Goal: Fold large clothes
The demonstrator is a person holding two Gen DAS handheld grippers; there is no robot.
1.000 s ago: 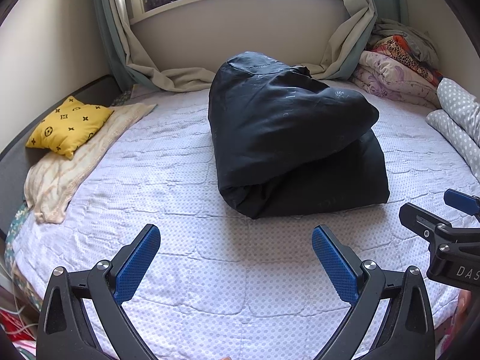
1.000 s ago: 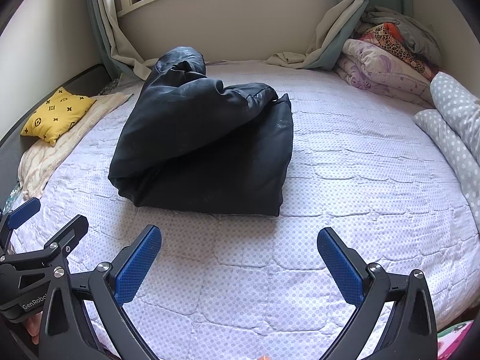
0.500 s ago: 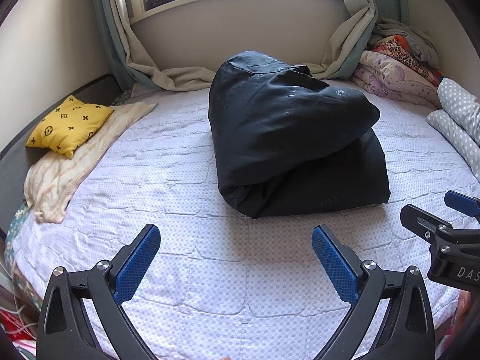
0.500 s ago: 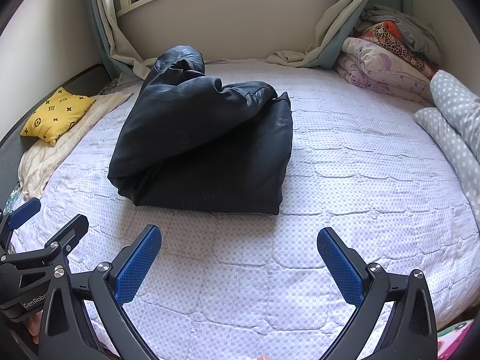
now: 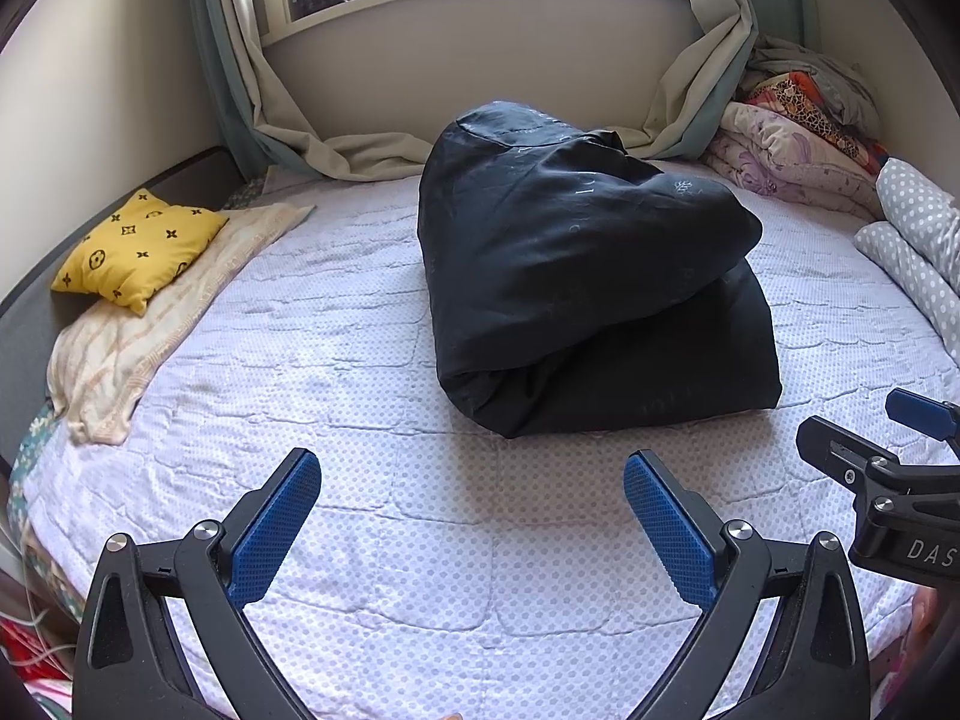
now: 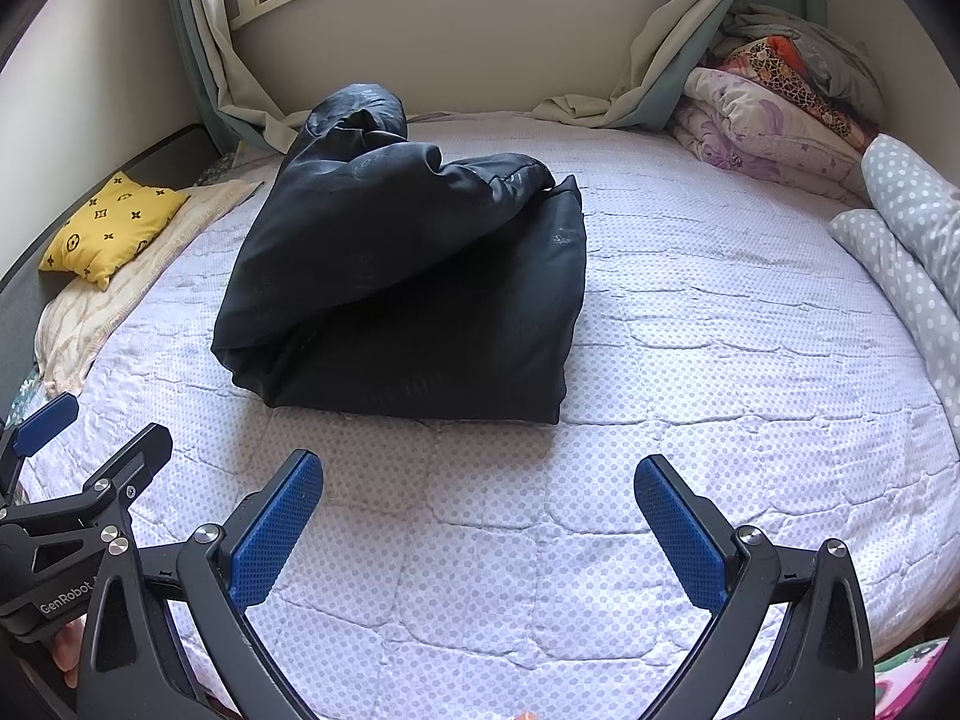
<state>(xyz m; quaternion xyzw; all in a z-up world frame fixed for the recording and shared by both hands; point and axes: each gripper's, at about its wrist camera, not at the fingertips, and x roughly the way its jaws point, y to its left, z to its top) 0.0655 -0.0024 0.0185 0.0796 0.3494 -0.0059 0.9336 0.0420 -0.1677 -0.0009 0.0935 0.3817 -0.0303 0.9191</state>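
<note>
A large black padded garment (image 5: pixel 576 276) lies folded in a thick bundle on the white quilted bed (image 5: pixel 420 540); it also shows in the right wrist view (image 6: pixel 408 300), left of centre. My left gripper (image 5: pixel 471 474) is open and empty, low over the bed in front of the bundle, apart from it. My right gripper (image 6: pixel 480 480) is open and empty, also short of the bundle's near edge. Each gripper shows at the edge of the other's view: the right one (image 5: pixel 888 462) and the left one (image 6: pixel 78 450).
A yellow patterned pillow (image 5: pixel 138 246) lies on a cream towel (image 5: pixel 156 330) at the bed's left edge. Folded floral quilts (image 5: pixel 792 150) and a dotted grey duvet (image 5: pixel 918 240) are stacked at the right. Curtains (image 5: pixel 336 144) drape at the far end under the window.
</note>
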